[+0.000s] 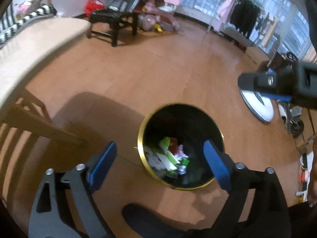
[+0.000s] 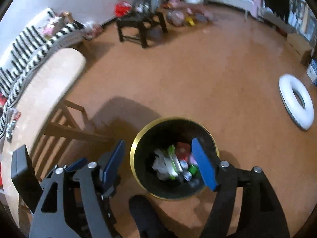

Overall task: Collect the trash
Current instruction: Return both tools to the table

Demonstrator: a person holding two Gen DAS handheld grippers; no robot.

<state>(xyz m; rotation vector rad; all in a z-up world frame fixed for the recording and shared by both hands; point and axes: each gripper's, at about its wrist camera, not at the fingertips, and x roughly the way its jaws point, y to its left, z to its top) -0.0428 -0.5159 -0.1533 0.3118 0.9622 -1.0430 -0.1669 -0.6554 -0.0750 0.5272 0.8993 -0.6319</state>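
While both the left gripper point(image 1: 159, 159) and the right gripper point(image 2: 158, 162) hang with jaws spread and empty above the black bin point(image 1: 179, 107), the trash point(image 1: 168, 156) lies inside it, so this drop seems finished.

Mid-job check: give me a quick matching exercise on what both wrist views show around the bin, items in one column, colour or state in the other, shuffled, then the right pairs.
Items:
1. trash bin
2. ring-shaped object on the floor
3. stool
4. left gripper

Colour or state:
A. white
B. jaws open, nothing between the pads
C. dark seat and dark legs, standing near the wall
D. black with a gold rim, wrappers and cans inside

Pairs: 1-D, 2-A, 3-C, 4-B

The right gripper is also open and empty above the bin.
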